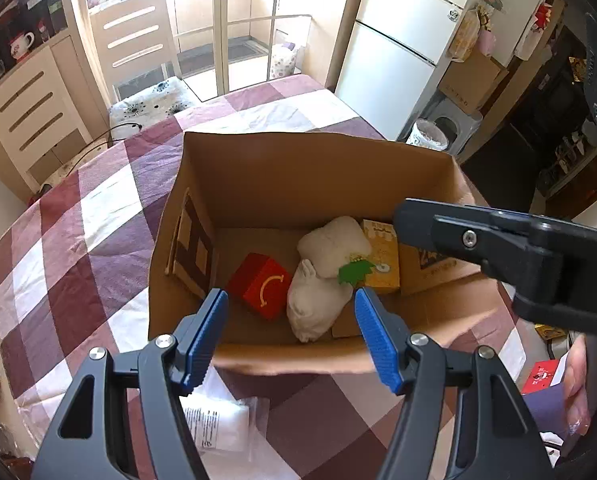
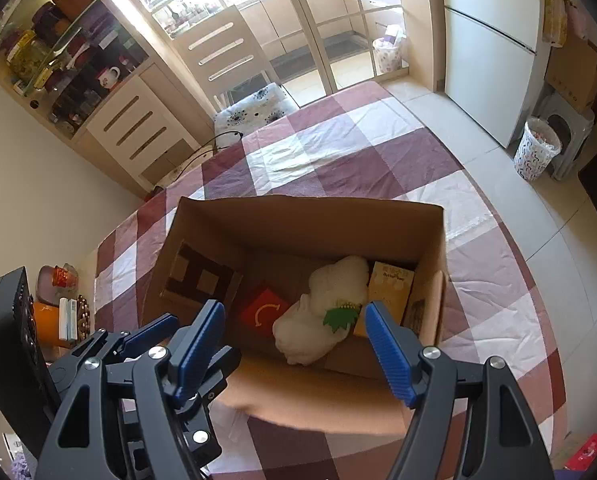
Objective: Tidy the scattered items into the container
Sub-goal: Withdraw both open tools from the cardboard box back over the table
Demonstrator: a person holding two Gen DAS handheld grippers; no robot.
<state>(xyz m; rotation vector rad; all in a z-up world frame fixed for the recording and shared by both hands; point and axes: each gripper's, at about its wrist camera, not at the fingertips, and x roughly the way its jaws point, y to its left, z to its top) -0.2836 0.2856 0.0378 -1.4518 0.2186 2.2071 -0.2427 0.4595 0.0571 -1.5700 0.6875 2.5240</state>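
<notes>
Below both spread, empty tools, left tool, right tool, cardboard box with red box

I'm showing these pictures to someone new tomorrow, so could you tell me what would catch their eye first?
Probably the open cardboard box in the middle of the checked tablecloth, with a red box, two white plush toys and a yellow carton lying on its bottom. Next, the blue pads of the left gripper and right gripper, both open and empty above the near edge.
</notes>
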